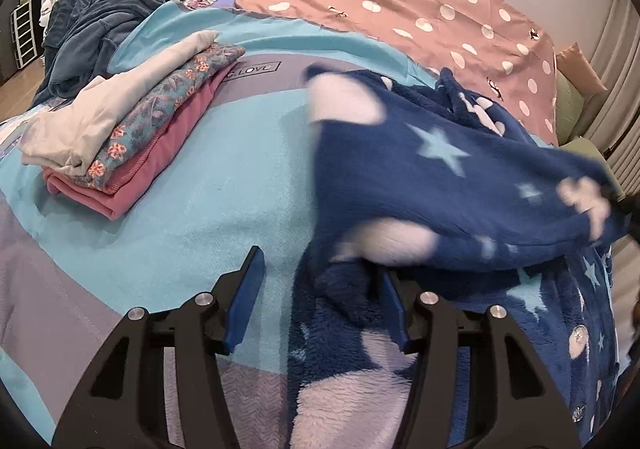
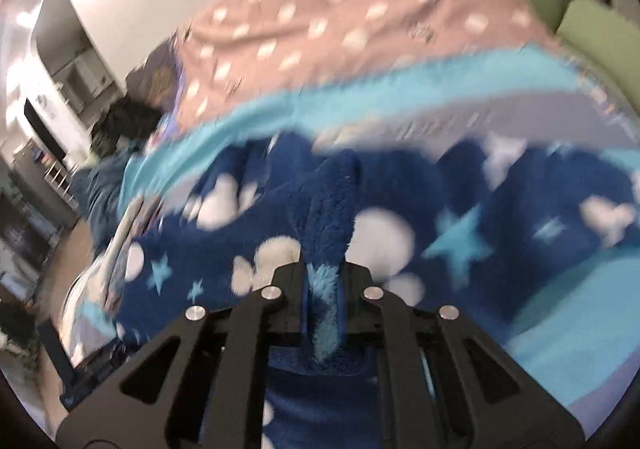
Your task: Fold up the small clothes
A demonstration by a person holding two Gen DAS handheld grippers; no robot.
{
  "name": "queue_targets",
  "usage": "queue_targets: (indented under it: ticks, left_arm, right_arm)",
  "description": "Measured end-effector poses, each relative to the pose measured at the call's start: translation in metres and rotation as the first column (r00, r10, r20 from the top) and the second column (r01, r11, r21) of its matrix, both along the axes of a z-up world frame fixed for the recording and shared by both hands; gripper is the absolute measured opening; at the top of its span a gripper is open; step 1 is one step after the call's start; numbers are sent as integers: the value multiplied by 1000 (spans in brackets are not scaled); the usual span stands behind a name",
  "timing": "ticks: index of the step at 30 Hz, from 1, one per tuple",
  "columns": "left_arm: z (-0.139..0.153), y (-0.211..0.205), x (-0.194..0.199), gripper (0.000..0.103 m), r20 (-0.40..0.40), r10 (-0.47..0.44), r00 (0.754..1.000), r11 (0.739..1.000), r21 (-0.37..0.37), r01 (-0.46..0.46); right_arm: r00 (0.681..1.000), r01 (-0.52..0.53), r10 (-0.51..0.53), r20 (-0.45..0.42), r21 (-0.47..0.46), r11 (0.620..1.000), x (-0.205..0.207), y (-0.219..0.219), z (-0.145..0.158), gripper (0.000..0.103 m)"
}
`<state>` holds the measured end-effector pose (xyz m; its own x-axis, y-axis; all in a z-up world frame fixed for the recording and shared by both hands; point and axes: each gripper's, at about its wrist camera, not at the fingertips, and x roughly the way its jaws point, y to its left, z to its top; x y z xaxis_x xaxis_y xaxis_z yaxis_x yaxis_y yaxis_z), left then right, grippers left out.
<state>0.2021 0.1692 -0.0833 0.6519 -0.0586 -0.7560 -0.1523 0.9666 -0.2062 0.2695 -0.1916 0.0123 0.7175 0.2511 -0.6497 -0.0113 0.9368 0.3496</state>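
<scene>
Fleece pajama top [image 1: 460,185], dark blue with stars, lies at the lower right of the frame on the bed [image 1: 192,209]. Pull its edge across flat and line up the sides. Right claw [image 2: 322,277] is clamped on the fleece. Left claw [image 1: 320,297] is wide apart, its right finger touching the fleece.

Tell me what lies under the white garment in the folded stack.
Under the white garment lie a floral piece and, lowest, a pink one, on the blanket. Only their edges show; anything folded inside is covered.
</scene>
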Motion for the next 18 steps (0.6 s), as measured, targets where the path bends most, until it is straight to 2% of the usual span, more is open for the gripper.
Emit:
queue_targets:
  ticks: [2,4,6,8,11,14,16,17,18]
  left_arm:
    - [0,-3,0,56,-2,0,1000,1000,22,0]
    - [0,-5,0,56,-3,2,1000,999,38,-2]
    - [0,-4,-1,56,-1,6,1000,999,37,-6]
    - [0,-2,-2,56,1,9,1000,1000,28,-9]
    - [-1,-1,-3,56,2,17,1000,1000,20,-17]
    - [0,4,-4,56,8,31,999,1000,-1,-31]
    - [-1,8,-5,56,9,41,999,999,-24,-41]
    - [-1,10,-5,56,8,44,999,998,-35,-44]
    - [-2,10,-5,56,5,45,999,998,-39,-45]
  right_arm:
    - [1000,16,-16,7,-37,999,3,-10,2,11]
    - [998,18,-22,-56,-57,998,14,-19,-18,18]
    - [990,41,-54,-133,-93,995,19,-22,-40,32]
    - [981,57,-69,-179,-72,996,17,-27,-54,36]
    - [985,55,-61,-164,-40,998,5,-28,-52,37]
    - [993,-26,22,-115,-36,999,-15,-17,-41,38]
    - [987,-84,79,-137,-26,996,-23,-9,-50,48]
    - [978,-90,78,-191,-59,994,-21,-4,-62,64]
    - [969,-90,65,-239,-95,991,-19,0,-74,66]
